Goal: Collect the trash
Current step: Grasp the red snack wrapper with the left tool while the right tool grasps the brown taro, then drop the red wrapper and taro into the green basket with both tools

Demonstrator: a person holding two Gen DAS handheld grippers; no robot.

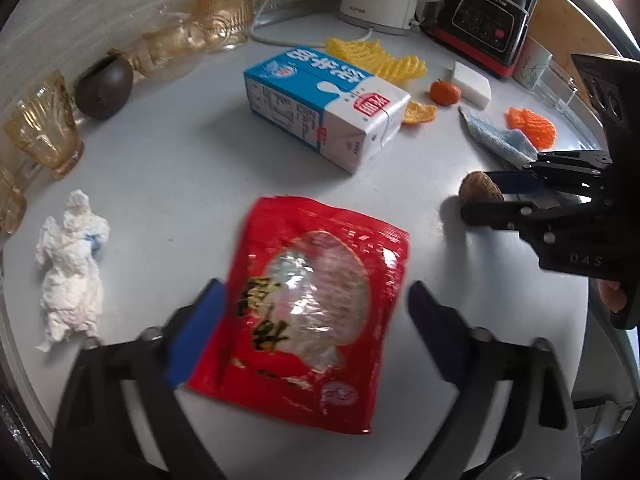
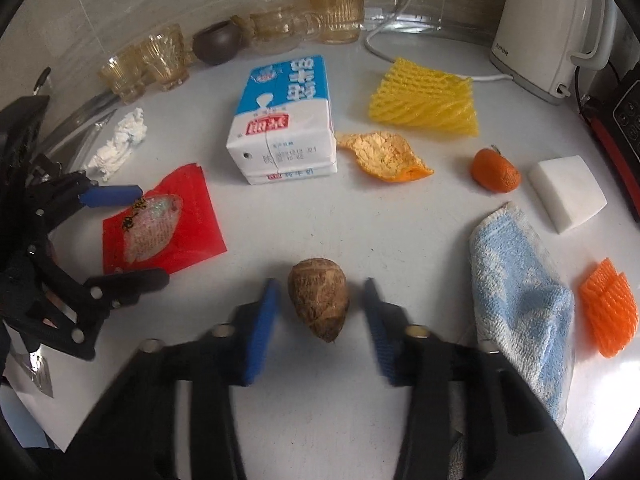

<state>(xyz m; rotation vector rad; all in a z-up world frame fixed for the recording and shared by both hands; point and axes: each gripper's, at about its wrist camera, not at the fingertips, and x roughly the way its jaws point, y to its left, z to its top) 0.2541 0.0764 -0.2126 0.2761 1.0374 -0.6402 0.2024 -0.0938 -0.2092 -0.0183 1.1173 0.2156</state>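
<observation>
A red snack wrapper (image 1: 316,312) lies flat on the white counter between the open fingers of my left gripper (image 1: 312,312); it also shows in the right wrist view (image 2: 160,220). A brown taro root (image 2: 319,304) sits between the open fingers of my right gripper (image 2: 320,308), apart from both pads; it also shows in the left wrist view (image 1: 480,188). Other trash: a milk carton (image 2: 284,120), crumpled tissue (image 1: 72,264), orange peel (image 2: 384,156), yellow foam net (image 2: 428,100), orange foam net (image 2: 608,308).
Amber glass cups (image 2: 336,12) and a dark clay pot (image 2: 216,44) line the back wall. A white kettle (image 2: 556,28), a blender base (image 1: 484,16), a tangerine (image 2: 496,170), a white sponge block (image 2: 568,192) and a blue cloth (image 2: 520,300) stand on the right.
</observation>
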